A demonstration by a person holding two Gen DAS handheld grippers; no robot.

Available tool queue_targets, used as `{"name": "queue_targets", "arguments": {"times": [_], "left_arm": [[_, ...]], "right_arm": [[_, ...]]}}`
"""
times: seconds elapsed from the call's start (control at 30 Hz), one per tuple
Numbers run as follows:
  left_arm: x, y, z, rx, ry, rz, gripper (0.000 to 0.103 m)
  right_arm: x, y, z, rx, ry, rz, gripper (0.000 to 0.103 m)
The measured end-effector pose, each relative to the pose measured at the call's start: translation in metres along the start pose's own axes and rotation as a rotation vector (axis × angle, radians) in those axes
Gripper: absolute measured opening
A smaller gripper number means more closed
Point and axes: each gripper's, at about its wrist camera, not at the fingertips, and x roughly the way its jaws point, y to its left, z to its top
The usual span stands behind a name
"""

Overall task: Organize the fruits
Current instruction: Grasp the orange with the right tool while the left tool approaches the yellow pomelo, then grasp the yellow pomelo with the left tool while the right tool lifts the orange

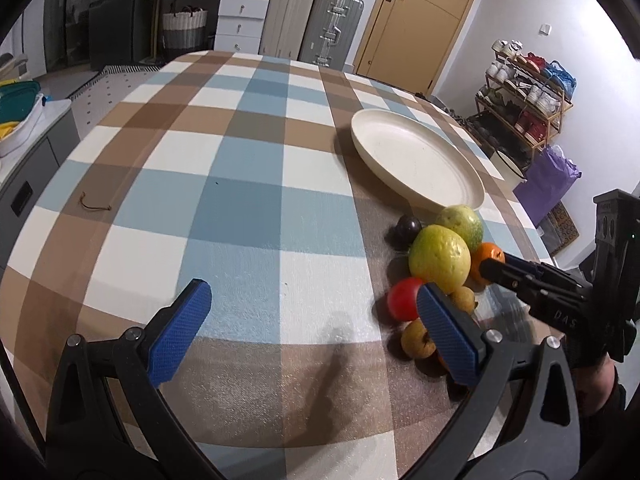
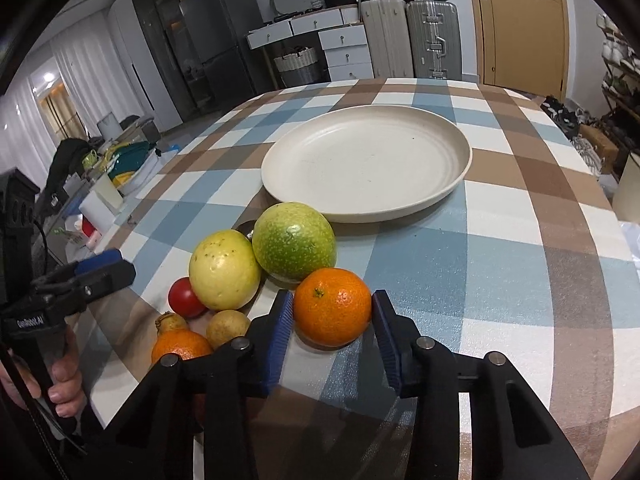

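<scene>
A pile of fruit lies on the checked tablecloth in front of an empty cream plate (image 2: 366, 162). My right gripper (image 2: 333, 312) has its blue pads on both sides of an orange (image 2: 332, 306) that rests on the cloth. Beside it lie a green fruit (image 2: 295, 240), a yellow fruit (image 2: 224, 269), a red tomato (image 2: 185, 297), a small tan fruit (image 2: 228, 327) and a second orange (image 2: 181, 345). My left gripper (image 1: 314, 312) is open and empty, left of the pile; its right finger (image 1: 448, 334) partly hides the small fruits. A dark plum (image 1: 408, 227) lies by the plate (image 1: 416, 162).
A small brown string (image 1: 95, 205) lies on the cloth at the left. A shoe rack (image 1: 524, 96) and a purple bag (image 1: 548, 178) stand beyond the table's right edge. Suitcases (image 2: 412, 38), drawers and a wooden door (image 2: 516, 20) line the far wall.
</scene>
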Motion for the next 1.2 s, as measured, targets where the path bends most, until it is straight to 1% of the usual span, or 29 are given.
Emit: {"name": "queue_targets", "arguments": {"times": [0.17,0.4,0.5,0.67,0.8,0.97,1.2], "left_arm": [[0.002,-0.008,-0.002,0.021,0.017,-0.033,0.102],[0.004,-0.022,-0.001,0.046,0.031,-0.067,0.102],[0.006,-0.029,0.004,0.054,0.036,-0.096,0.102],[0.015,-0.042,0.008,0.078,0.071,-0.136,0.102],[0.022,-0.05,0.01,0.112,0.089,-0.142,0.102],[0.032,-0.054,0.02,0.11,0.105,-0.169,0.102],[0.051,-0.075,0.03,0.168,0.141,-0.186,0.102]], "right_arm": [[-0.006,-0.009,-0.001,0.045,-0.026,0.024,0.041],[-0.009,-0.008,-0.001,0.047,-0.05,0.05,0.041],[-0.01,-0.01,-0.001,0.053,-0.056,0.061,0.041],[-0.011,-0.011,-0.001,0.057,-0.064,0.073,0.041],[-0.011,-0.013,-0.001,0.059,-0.068,0.084,0.041],[-0.01,-0.015,0.0,0.073,-0.069,0.098,0.041],[-0.01,-0.021,0.0,0.1,-0.069,0.117,0.041]]}}
